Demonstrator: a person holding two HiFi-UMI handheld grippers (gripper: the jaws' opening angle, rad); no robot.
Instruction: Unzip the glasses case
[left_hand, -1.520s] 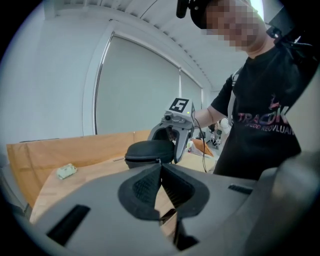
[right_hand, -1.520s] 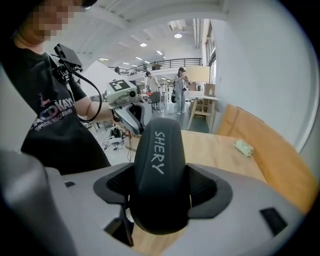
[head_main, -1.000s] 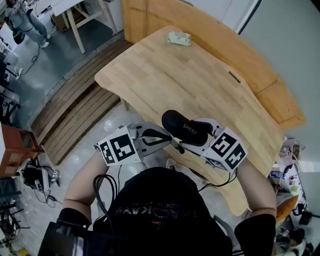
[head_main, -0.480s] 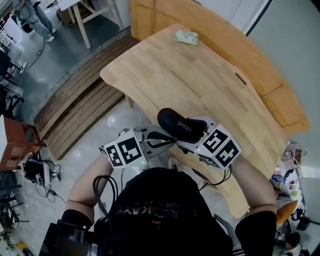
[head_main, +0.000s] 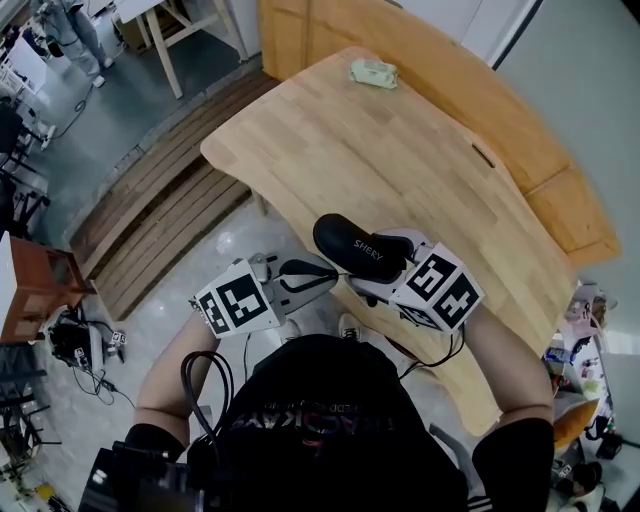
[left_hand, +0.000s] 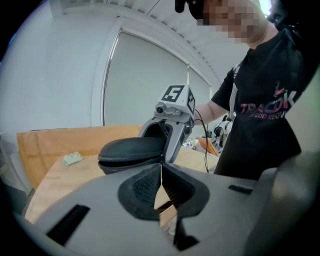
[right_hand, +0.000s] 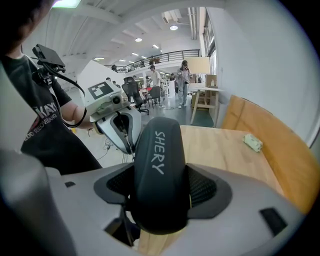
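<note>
The right gripper (right_hand: 159, 189) pinches the black glasses case (right_hand: 156, 160) between its jaws, over the near edge of the worktop (head_main: 400, 150). The left gripper (left_hand: 161, 181) has its jaws pressed together beside the case. If the small zipper pull slips out of them, the zip will probably stay closed.

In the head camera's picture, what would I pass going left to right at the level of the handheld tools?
Red-brown cabinet → left tool → glasses case
</note>
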